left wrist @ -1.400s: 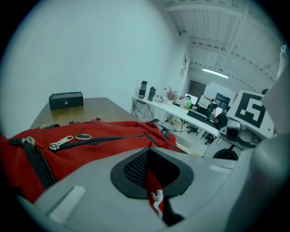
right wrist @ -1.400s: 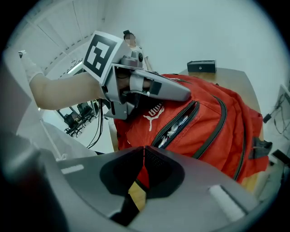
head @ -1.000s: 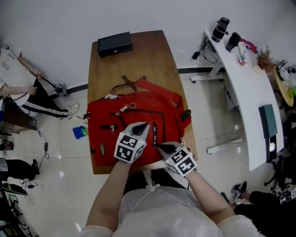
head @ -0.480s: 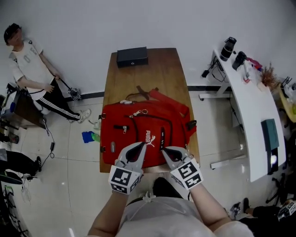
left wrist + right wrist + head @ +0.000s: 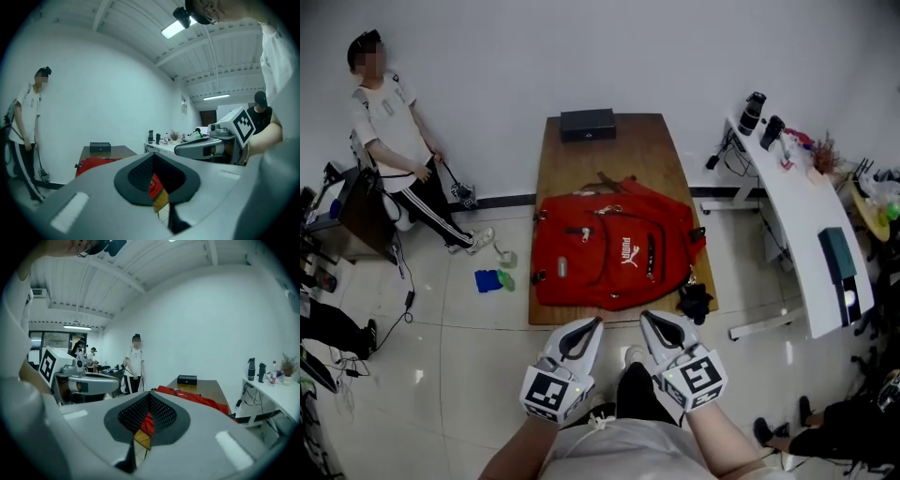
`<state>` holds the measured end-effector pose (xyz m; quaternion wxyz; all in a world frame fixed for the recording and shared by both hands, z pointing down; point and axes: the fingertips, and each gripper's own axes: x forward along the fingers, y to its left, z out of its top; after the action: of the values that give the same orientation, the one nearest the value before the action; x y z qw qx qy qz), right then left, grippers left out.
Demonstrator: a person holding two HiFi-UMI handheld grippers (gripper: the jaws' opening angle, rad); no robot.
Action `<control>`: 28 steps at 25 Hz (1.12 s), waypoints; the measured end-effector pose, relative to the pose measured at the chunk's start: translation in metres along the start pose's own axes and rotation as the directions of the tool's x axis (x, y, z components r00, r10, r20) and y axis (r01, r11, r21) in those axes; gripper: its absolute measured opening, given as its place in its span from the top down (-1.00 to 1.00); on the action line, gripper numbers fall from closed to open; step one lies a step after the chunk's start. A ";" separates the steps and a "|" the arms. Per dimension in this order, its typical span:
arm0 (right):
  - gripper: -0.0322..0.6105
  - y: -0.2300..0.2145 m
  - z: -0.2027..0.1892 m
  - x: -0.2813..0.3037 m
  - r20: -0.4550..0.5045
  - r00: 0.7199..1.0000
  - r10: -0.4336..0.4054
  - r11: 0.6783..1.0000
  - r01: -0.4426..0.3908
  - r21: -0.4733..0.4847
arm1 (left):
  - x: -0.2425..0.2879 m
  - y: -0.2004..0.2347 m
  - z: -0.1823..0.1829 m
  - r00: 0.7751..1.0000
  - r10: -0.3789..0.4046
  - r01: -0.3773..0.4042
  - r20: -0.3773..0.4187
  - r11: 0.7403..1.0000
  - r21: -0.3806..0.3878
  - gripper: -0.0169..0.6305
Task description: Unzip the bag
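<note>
The red backpack [image 5: 614,253] lies flat on the wooden table [image 5: 656,155], white logo up, its dark zippers running across the front. Both grippers hang short of the table's near edge, over the floor, apart from the bag. My left gripper [image 5: 592,322] is shut with nothing in it. My right gripper [image 5: 645,317] is also shut and holds nothing. In the left gripper view the backpack [image 5: 93,164] shows far beyond the left gripper [image 5: 154,155]. The right gripper view has the backpack [image 5: 197,399] past the right gripper [image 5: 150,394].
A black box [image 5: 588,124] sits at the table's far end. Something black [image 5: 695,300] hangs at the near right corner. A person [image 5: 398,141] stands at the left wall. A white desk [image 5: 797,216] with bottles stands to the right. Blue items [image 5: 487,280] lie on the floor.
Both grippers have drawn back from over the bag's near part to in front of the table. The head view has backed away, so the whole table now shows.
</note>
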<state>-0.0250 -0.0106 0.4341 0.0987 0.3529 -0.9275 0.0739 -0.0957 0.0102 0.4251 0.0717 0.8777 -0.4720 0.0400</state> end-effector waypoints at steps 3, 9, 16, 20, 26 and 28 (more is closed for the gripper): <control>0.88 0.030 0.007 -0.027 0.056 0.998 -0.013 1.000 0.014 -0.022 | -0.041 -0.014 0.001 1.000 -0.027 0.027 0.009 1.000 0.014 0.93; 0.88 0.061 0.005 -0.060 0.113 0.993 -0.018 0.997 0.027 -0.073 | -0.079 -0.033 0.003 0.995 -0.079 0.074 0.062 0.994 0.086 0.93; 0.88 0.092 0.004 -0.070 0.110 0.993 0.051 0.992 -0.038 -0.117 | -0.094 -0.048 0.008 0.995 -0.032 0.024 0.094 0.996 0.082 0.93; 0.88 0.094 -0.002 -0.082 0.100 0.991 0.085 0.988 -0.071 -0.135 | -0.098 -0.067 0.006 0.993 -0.063 0.058 0.101 0.997 0.056 0.93; 0.88 0.087 -0.001 -0.097 0.101 0.992 0.081 0.989 -0.067 -0.134 | -0.100 -0.084 0.005 0.992 -0.066 0.057 0.108 0.995 0.077 0.93; 0.88 0.088 -0.003 -0.100 0.092 0.992 0.085 0.987 -0.071 -0.143 | -0.100 -0.090 0.006 0.991 -0.070 0.062 0.117 0.996 0.069 0.93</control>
<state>-0.0099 0.1190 0.4075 0.0746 0.3119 -0.9472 -0.0046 -0.0762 0.1406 0.3976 0.0160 0.8957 -0.4444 0.0006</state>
